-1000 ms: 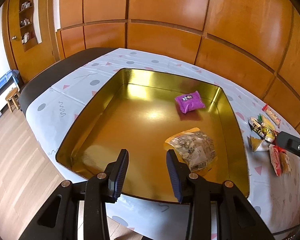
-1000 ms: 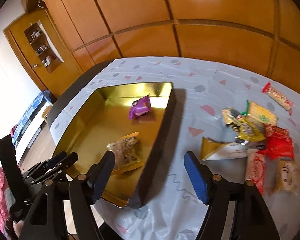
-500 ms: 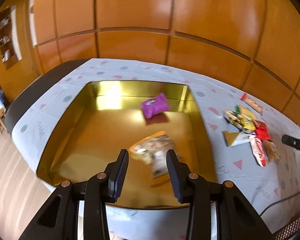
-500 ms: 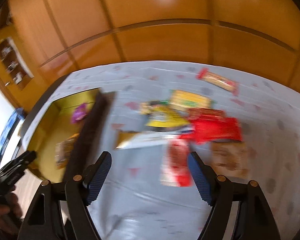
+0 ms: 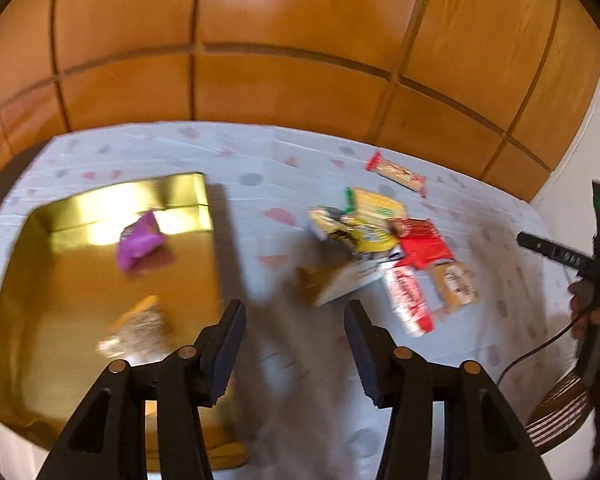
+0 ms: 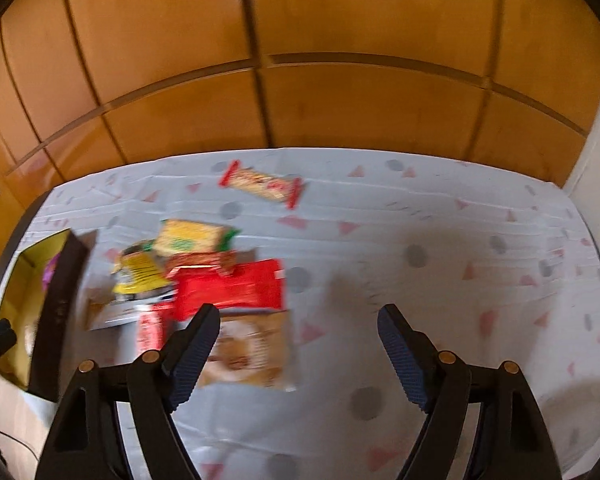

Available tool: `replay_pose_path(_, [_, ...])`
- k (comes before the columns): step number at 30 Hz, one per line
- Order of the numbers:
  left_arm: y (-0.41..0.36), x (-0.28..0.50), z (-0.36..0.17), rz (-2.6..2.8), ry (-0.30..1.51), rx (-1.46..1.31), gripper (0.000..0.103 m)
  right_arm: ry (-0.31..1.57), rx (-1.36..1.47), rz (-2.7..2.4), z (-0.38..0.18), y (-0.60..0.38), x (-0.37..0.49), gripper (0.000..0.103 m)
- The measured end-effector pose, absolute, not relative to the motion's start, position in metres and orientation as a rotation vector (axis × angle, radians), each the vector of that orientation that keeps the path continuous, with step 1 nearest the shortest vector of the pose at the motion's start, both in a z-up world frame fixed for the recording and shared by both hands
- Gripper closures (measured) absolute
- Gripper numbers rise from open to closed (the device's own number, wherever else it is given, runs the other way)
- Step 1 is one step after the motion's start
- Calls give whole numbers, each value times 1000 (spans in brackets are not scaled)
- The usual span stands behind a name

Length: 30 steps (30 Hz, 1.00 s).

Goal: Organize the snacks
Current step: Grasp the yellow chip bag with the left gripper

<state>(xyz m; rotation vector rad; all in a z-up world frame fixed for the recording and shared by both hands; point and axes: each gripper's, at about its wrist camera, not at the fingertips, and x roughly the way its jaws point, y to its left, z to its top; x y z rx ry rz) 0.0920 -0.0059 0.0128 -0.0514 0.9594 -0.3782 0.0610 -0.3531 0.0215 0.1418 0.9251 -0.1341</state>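
- My left hand-held gripper (image 5: 294, 344) had just been opening, nothing between its jaws, hanging over the bench (image 5: 260, 152) beside the gold tin (image 5: 204, 192).
- My right hand-held gripper (image 6: 300, 354) had been widening too, empty, beside the snack pile (image 6: 228, 288).
- Risk, I judged: blurred views, overlapping packets; I could pinch two or drag one off.

We see a desk (image 6: 440, 216) under a pale cloth dotted with grey spots and pink triangles. Behind it we find an orange wooden panelled wall (image 5: 292, 40), and a striped chair seat (image 5: 560, 404) beside the desk's right edge.
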Motion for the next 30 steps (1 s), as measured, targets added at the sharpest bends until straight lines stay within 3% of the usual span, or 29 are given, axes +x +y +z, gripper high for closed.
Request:
replay_pose_path(3, [-30,113,9,-401,995,-70,51,930,159,-160,15,-372,65,20])
replay_pose_path(7, [-57,144,-1,-428,1051,-119,23,942,250,-182,-5,-397,65,19])
replay_pose_path(21, [-110,229,-64,-324,1239,-200,22,910,343,-156,-1,-404,68,19])
replay_pose_path(25, [-111,238,-76,-332,1265,-212,27,900,317,-157,0,-401,70,18])
replay_pose_path(26, [-111,238,-75,-338,1256,-206,37,903,317,-154,0,-401,70,18])
replay_pose_path(30, [-106,235,-72,-364,1230,-220,58,904,300,-150,0,-398,70,18])
